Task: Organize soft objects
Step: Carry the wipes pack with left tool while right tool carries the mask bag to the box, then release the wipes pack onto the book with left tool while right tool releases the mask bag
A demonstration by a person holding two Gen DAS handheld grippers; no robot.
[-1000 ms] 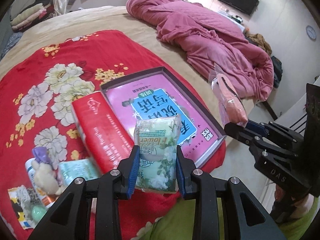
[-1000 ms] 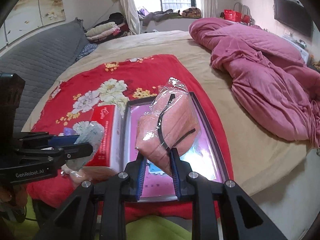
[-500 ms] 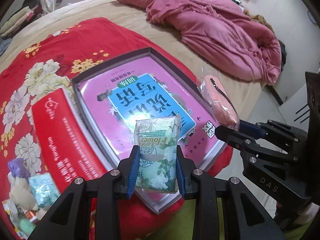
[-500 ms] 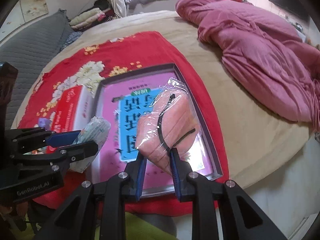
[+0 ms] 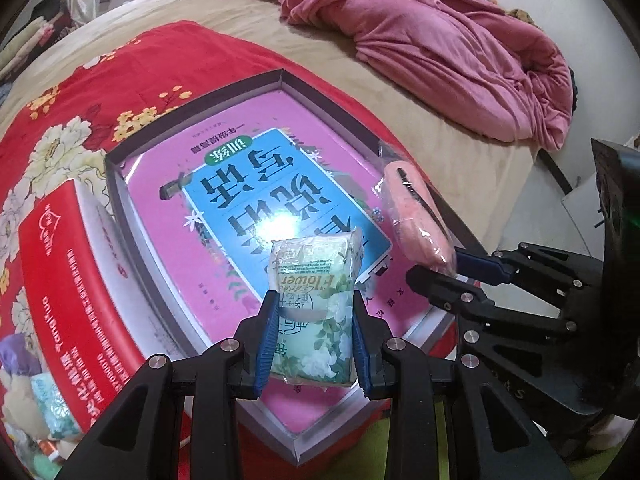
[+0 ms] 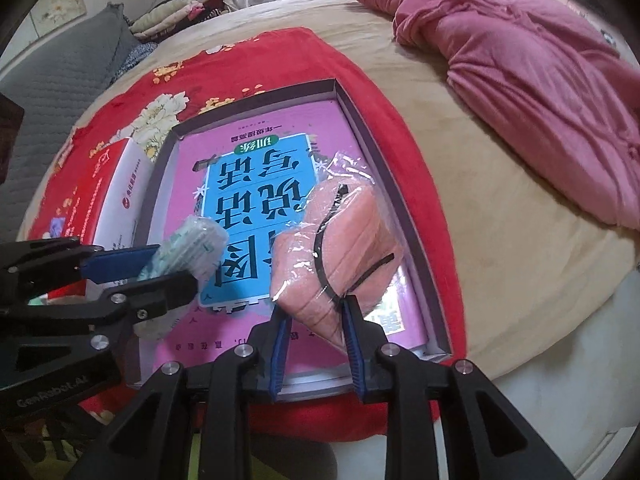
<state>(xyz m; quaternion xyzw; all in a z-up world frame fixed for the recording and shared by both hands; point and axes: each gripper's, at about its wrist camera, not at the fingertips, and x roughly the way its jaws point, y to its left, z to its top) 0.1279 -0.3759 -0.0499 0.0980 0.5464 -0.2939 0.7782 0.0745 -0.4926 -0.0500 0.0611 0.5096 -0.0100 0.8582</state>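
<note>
The left gripper (image 5: pixel 314 344) pinches a tissue pack (image 5: pixel 314 312) above the tray (image 5: pixel 192 98)'s near end; the right gripper (image 6: pixel 316 340), jaws easing apart, has a bagged pink mask (image 6: pixel 340 248) between its pads over the book (image 6: pixel 256 184) in the tray.

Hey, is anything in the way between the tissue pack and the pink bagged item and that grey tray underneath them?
Nothing visible. The tissue pack and pink bagged item hang directly above the tray, which holds only a flat pink book.
</note>
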